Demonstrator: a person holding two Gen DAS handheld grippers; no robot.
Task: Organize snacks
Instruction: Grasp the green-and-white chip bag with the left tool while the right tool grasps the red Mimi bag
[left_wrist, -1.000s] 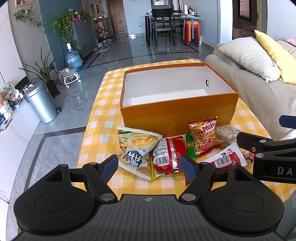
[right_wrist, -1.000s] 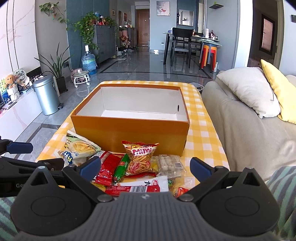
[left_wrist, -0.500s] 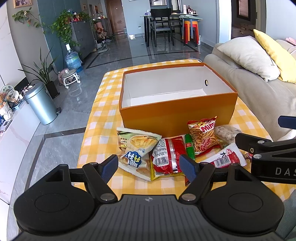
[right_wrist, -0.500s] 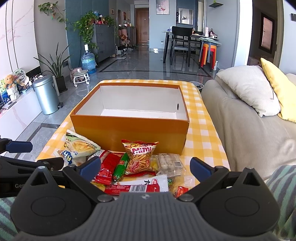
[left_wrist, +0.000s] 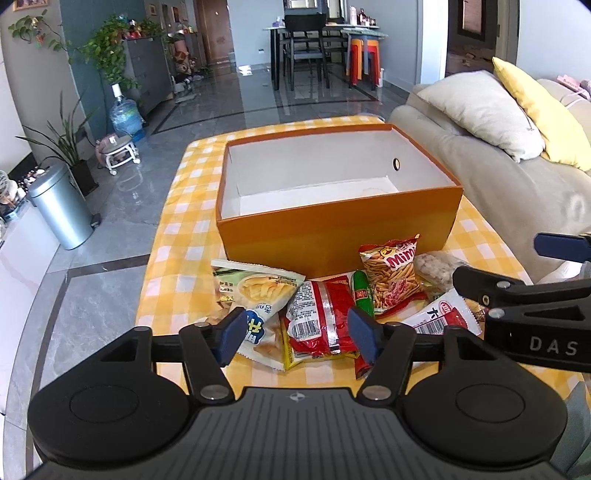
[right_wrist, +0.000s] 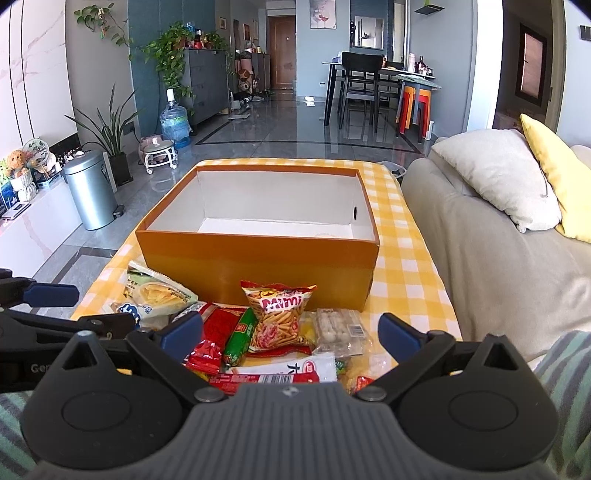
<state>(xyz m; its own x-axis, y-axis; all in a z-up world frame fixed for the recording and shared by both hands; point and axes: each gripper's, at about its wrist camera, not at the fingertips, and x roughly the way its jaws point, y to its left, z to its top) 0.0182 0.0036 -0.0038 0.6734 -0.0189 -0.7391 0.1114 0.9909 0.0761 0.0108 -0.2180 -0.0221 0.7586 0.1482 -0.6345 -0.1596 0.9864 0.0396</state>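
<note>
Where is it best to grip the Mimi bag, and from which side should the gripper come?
Grip the Mimi bag across its two long side edges near the middle, probably coming from above. It lies flat with its top against the box, and the green sausage crowds its left edge, so enter carefully there.

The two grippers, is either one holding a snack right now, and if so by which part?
Nothing is held. The left gripper and right gripper are both closing, hovering above the snack pile, pads touching no packet.
</note>
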